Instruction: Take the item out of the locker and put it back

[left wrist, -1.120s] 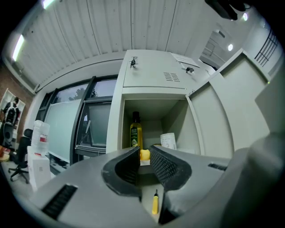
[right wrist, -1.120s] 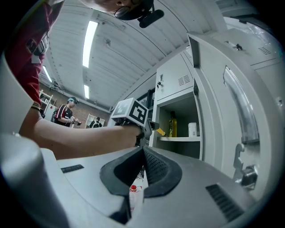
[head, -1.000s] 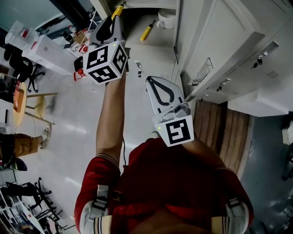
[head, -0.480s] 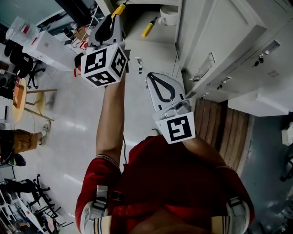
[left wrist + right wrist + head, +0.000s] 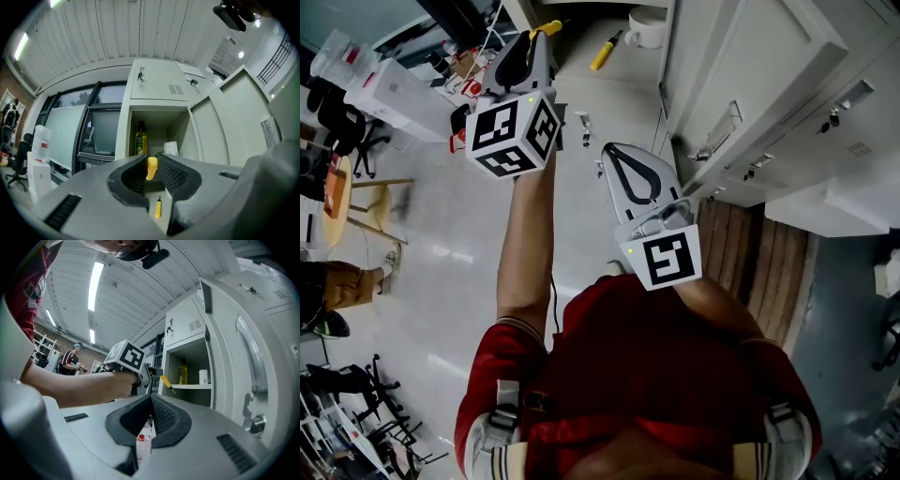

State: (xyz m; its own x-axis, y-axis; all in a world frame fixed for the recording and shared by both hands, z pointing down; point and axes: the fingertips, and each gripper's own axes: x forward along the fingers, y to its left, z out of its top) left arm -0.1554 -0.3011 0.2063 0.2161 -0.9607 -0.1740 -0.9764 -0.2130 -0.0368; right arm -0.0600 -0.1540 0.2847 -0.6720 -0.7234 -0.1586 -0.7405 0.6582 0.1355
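Observation:
My left gripper (image 5: 538, 37) is raised toward the open locker (image 5: 159, 136) and is shut on a yellow-handled screwdriver (image 5: 151, 168). In the right gripper view the screwdriver (image 5: 165, 381) sticks out past the left gripper's tips, just in front of the shelf. A second yellow screwdriver (image 5: 605, 52) lies on the shelf (image 5: 161, 197) below the jaws. My right gripper (image 5: 609, 153) hangs lower, beside the locker door (image 5: 741, 84). Its jaws are shut with nothing between them (image 5: 151, 397).
An olive oil bottle (image 5: 140, 139) and a white container (image 5: 171, 148) stand at the back of the shelf. The door handle (image 5: 251, 357) is close on the right. Boxes and bottles (image 5: 389, 94) sit on a table to the left; people stand far off.
My left gripper with the screwdriver has shifted slightly left and toward the locker. The right gripper has barely moved.

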